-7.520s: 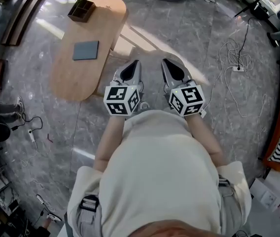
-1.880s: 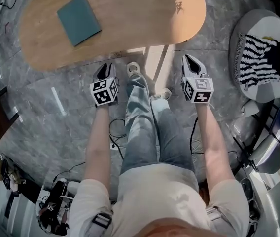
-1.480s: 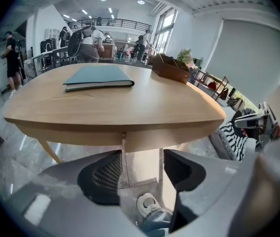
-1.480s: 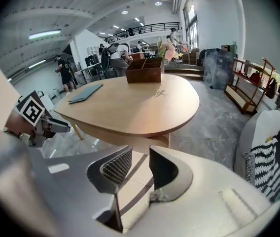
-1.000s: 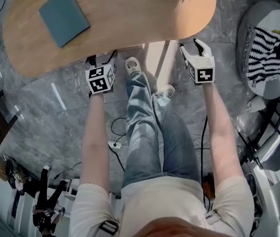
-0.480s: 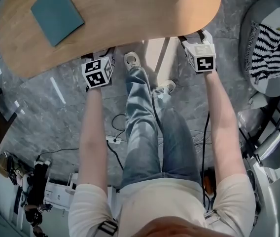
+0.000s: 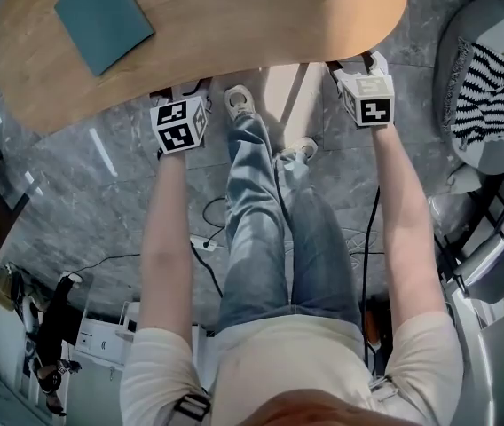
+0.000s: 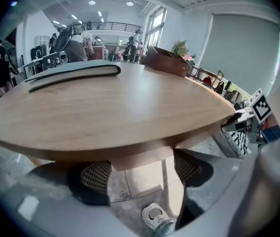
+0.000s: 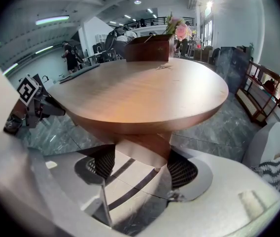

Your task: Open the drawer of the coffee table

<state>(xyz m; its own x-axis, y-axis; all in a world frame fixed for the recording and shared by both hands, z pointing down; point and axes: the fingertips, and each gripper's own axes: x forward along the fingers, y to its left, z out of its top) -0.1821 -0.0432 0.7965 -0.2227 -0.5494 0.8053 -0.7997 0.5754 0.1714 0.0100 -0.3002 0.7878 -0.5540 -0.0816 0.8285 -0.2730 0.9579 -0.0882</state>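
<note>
Two sets of jaws stand spread, the right gripper's just widened, the left gripper's likewise apart, each framing without gripping the wooden panel under the coffee table's top, probably the drawer front, lined up for pulling.

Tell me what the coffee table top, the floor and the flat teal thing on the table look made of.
Coffee table top: wood or veneer, matte, with warm tan grain streaks.
Floor: polished stone or marble-look tile; grey, white veining, seams, glints.
Flat teal thing: probably a book with a matte cover; cloth or paper, unclear.
</note>
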